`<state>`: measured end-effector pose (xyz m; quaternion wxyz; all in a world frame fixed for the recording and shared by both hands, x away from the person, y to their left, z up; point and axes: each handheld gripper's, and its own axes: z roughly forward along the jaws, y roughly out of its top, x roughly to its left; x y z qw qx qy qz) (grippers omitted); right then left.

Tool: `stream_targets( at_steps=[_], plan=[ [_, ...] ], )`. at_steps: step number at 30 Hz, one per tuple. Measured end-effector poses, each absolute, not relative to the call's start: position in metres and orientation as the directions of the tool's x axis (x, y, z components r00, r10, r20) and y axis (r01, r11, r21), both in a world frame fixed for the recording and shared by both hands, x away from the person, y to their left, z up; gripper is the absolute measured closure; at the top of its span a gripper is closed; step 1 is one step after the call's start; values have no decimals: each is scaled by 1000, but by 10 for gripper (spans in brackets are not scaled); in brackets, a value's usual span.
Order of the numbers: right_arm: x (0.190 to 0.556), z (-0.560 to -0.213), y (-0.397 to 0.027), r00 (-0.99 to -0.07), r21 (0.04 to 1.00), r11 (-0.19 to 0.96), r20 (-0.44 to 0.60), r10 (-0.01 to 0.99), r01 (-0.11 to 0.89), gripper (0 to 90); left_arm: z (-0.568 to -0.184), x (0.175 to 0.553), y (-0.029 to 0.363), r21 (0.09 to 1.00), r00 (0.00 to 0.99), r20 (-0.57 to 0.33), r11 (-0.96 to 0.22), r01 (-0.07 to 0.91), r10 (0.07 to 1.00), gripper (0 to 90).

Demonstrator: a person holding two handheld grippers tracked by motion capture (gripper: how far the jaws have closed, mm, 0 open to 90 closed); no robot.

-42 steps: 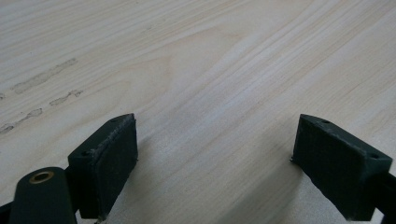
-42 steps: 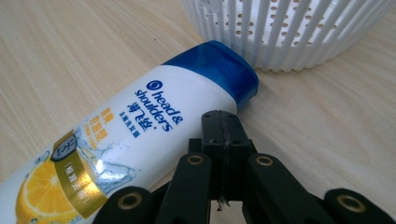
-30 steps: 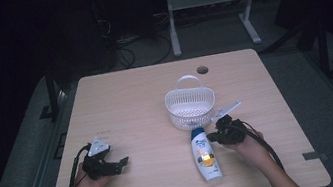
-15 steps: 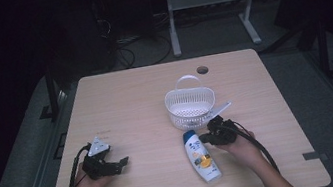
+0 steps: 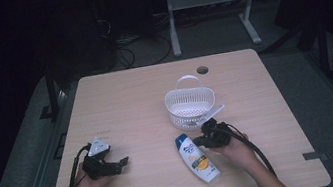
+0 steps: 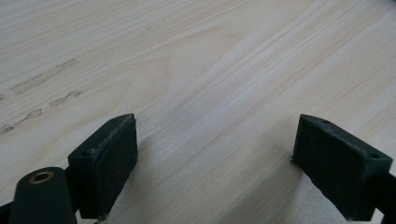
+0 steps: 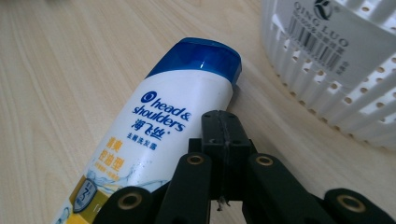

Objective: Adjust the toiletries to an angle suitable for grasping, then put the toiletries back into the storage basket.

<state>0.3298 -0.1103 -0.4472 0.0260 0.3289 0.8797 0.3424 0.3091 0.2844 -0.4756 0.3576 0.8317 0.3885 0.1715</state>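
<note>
A white shampoo bottle with a blue cap lies flat on the wooden table, cap pointing toward the far side. My right gripper is shut with nothing between its jaws; its closed tip rests against the bottle's right side near the cap. The right gripper view shows that tip touching the bottle just below the blue cap. A white perforated basket with a handle stands just beyond. My left gripper sits at the near left, open, its pads spread over bare wood.
The basket stands close to the right of the bottle's cap in the right gripper view, leaving a narrow gap. A round cable hole lies near the table's far edge. Dark floor, cables and a metal stand lie beyond the table.
My right gripper has slid left, and the bottle has shifted left with it and turned slightly. The left gripper has stayed in place.
</note>
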Motion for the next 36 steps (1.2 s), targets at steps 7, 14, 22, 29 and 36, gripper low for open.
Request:
stream_targets(
  at_steps=[7, 14, 22, 29, 36],
  plan=[
    [327, -448, -103, -796, 625, 556, 188, 575, 549, 898, -476, 309, 284, 728, 639, 8, -443, 524, 769, 134],
    [325, -445, -100, -800, 632, 554, 185, 571, 542, 897, -476, 309, 284, 728, 639, 8, -443, 524, 769, 134],
    [323, -437, -103, -771, 635, 518, 204, 604, 574, 669, -476, 309, 284, 728, 640, 8, -443, 524, 769, 134],
    [319, -429, -96, -754, 635, 509, 183, 631, 580, 413, -476, 309, 284, 730, 638, 6, -439, 524, 770, 134],
    [319, -426, -84, -757, 629, 519, 177, 629, 579, 318, -476, 309, 284, 730, 638, 5, -439, 524, 770, 134]
  ],
)
